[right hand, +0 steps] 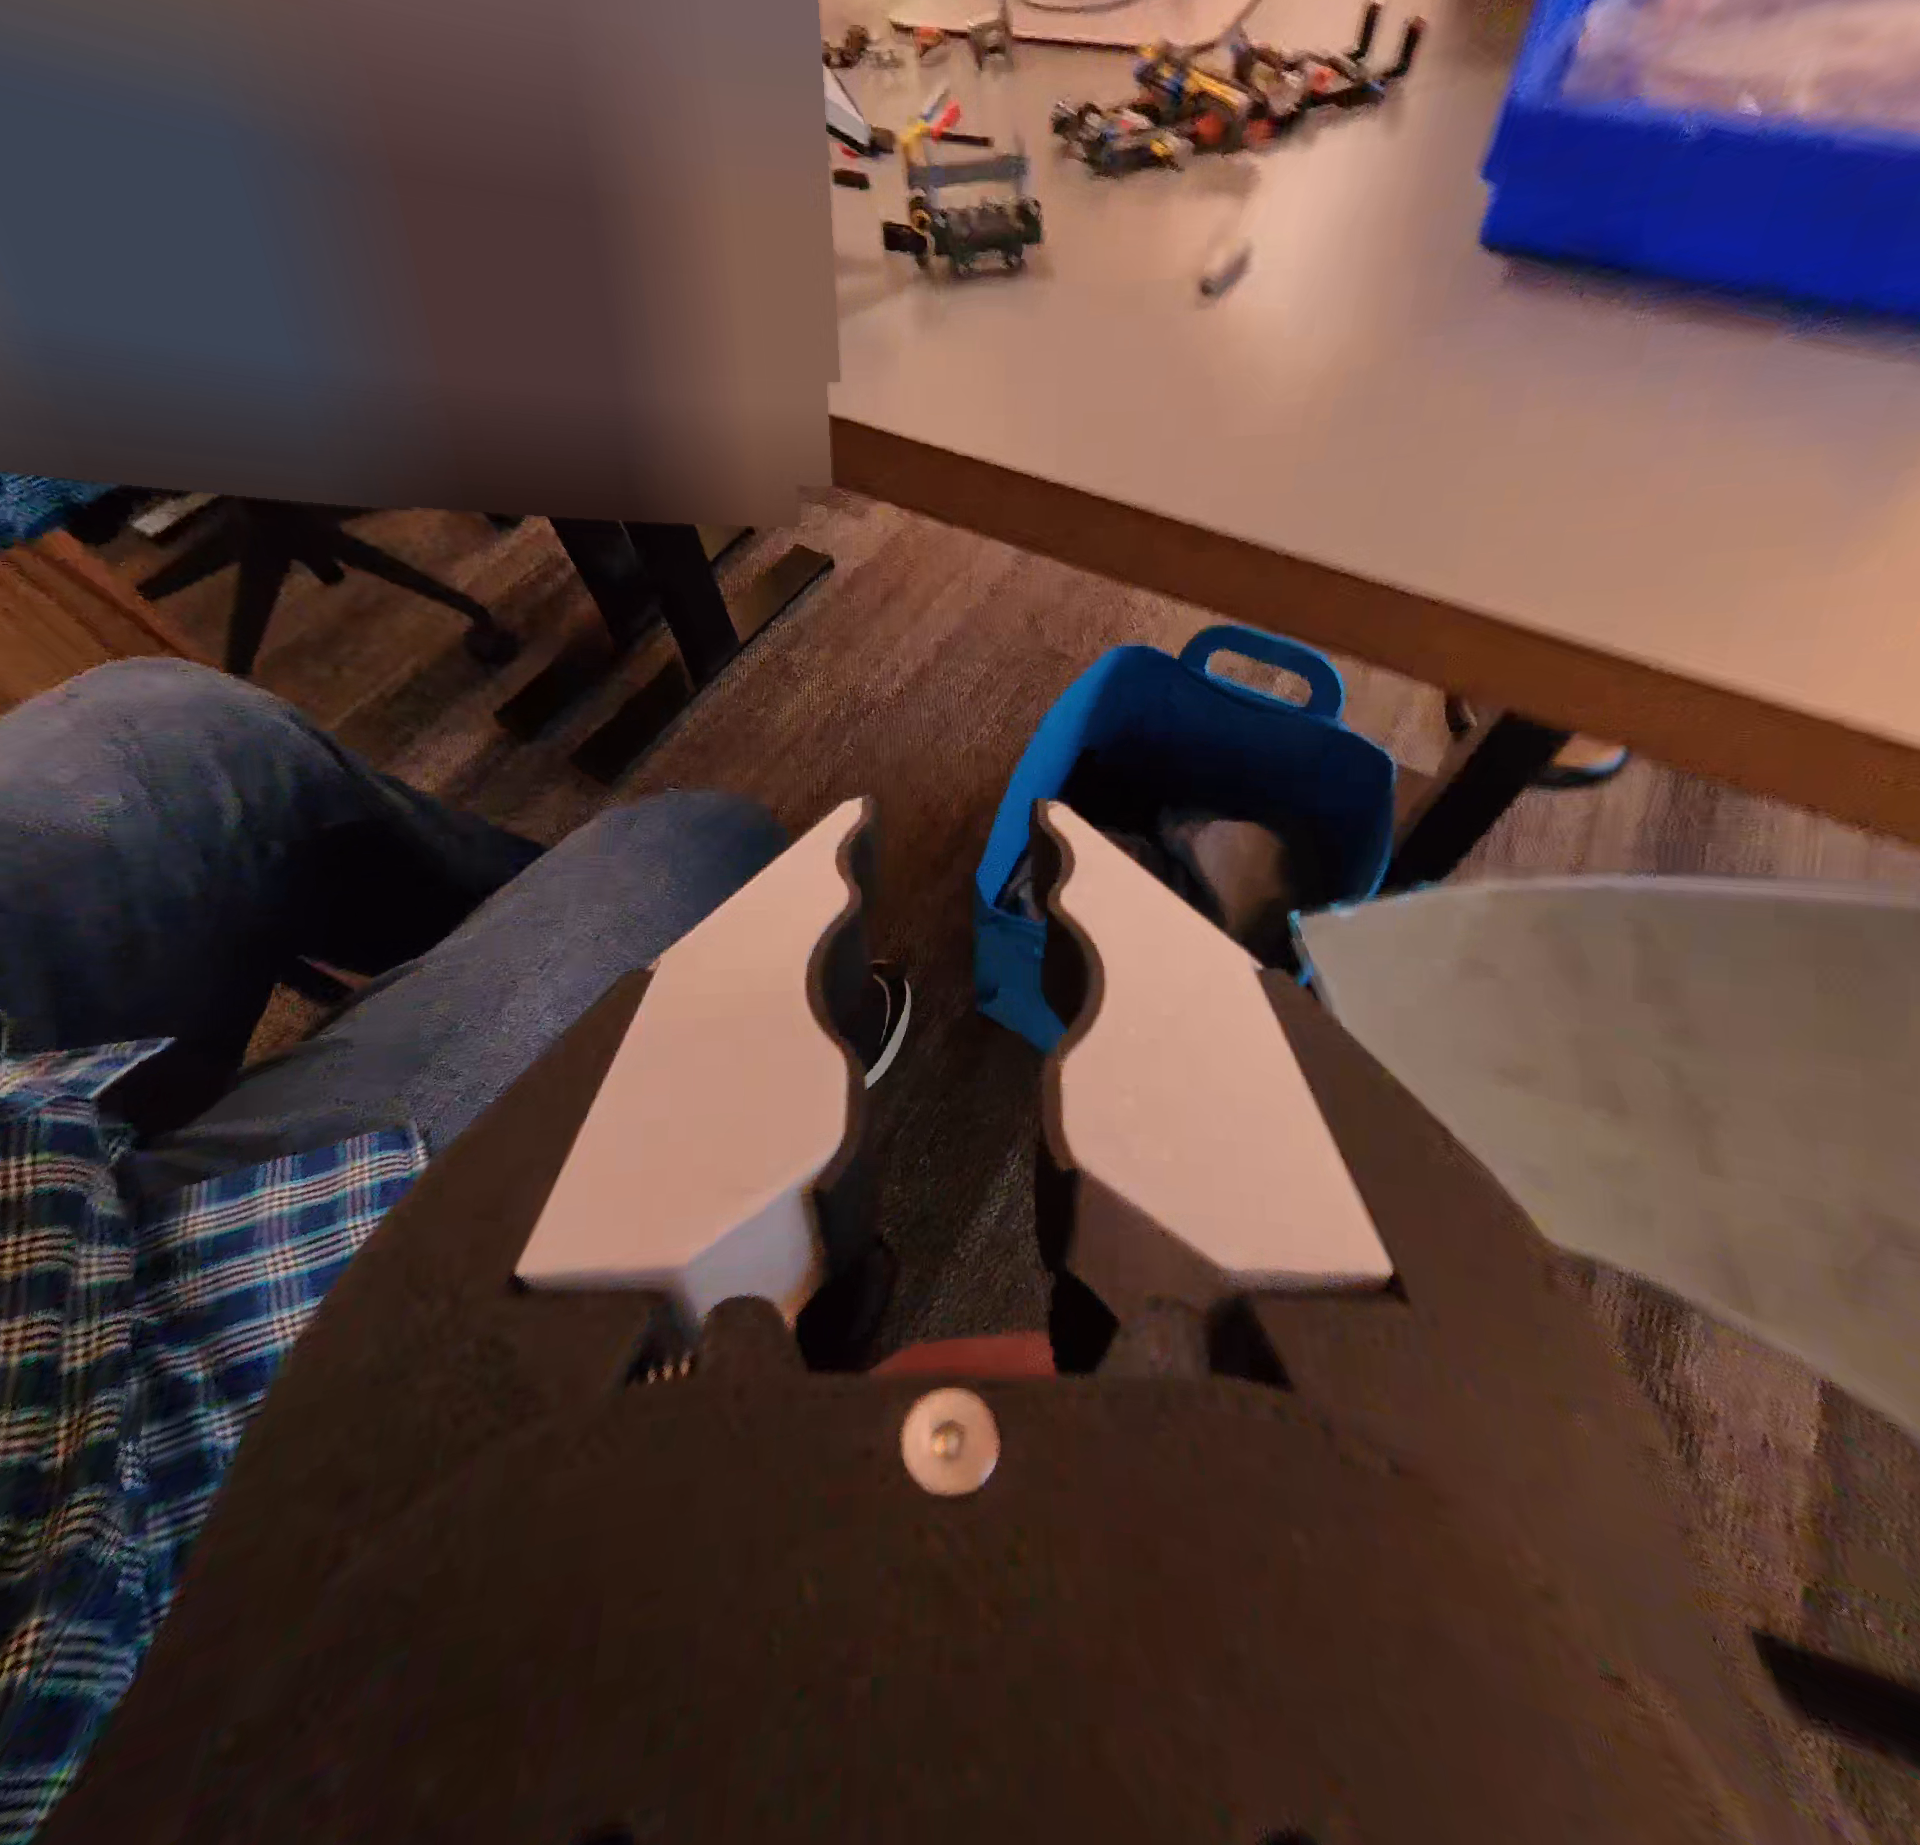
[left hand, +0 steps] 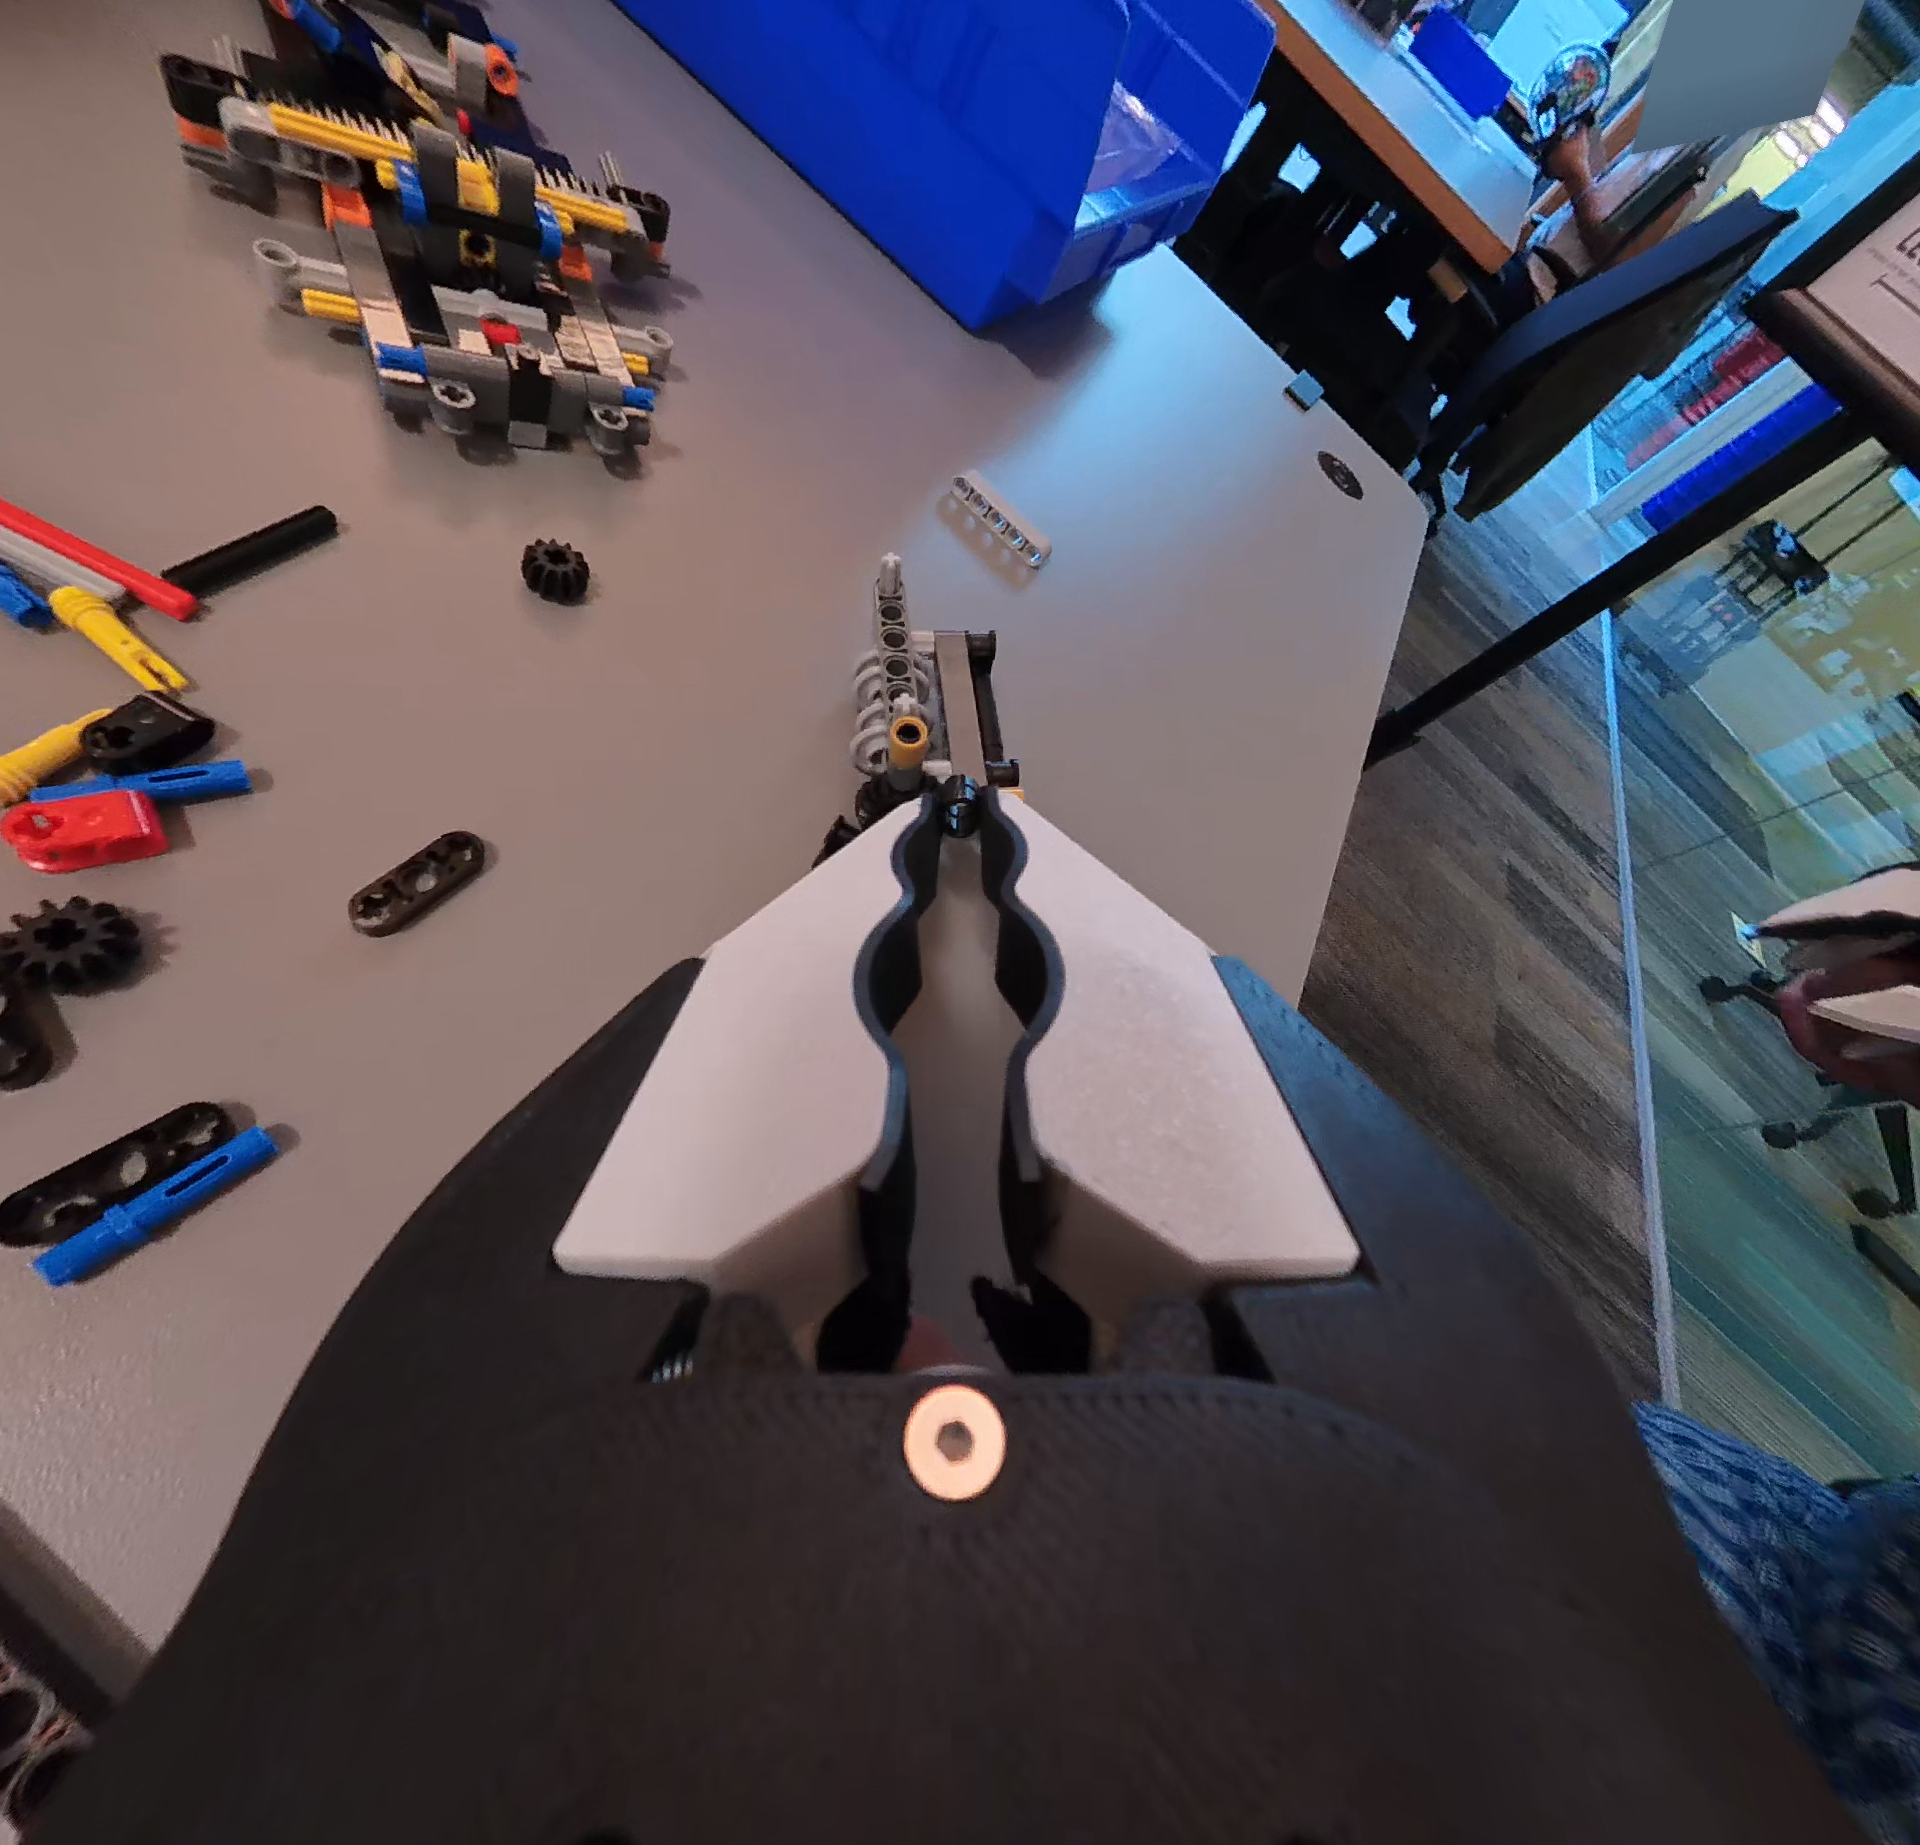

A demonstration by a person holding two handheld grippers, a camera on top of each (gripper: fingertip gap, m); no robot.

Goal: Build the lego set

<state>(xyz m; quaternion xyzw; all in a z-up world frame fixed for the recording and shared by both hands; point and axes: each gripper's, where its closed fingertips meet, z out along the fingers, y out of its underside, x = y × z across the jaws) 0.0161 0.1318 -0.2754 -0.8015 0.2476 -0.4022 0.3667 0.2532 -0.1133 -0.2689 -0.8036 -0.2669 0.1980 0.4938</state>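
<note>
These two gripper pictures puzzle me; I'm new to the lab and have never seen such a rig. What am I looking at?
A person holds a two-finger tool in each hand, and each tool carries a camera looking along its fingers. The left wrist view shows the left gripper over a grey table, its fingers closed on a small black connector at the near end of a small grey sub-assembly. A larger half-built model, loose parts such as a black gear, and a blue bin also lie there. The right wrist view shows the right gripper open and empty, off the table, pointing at the floor and a blue bag.
</note>
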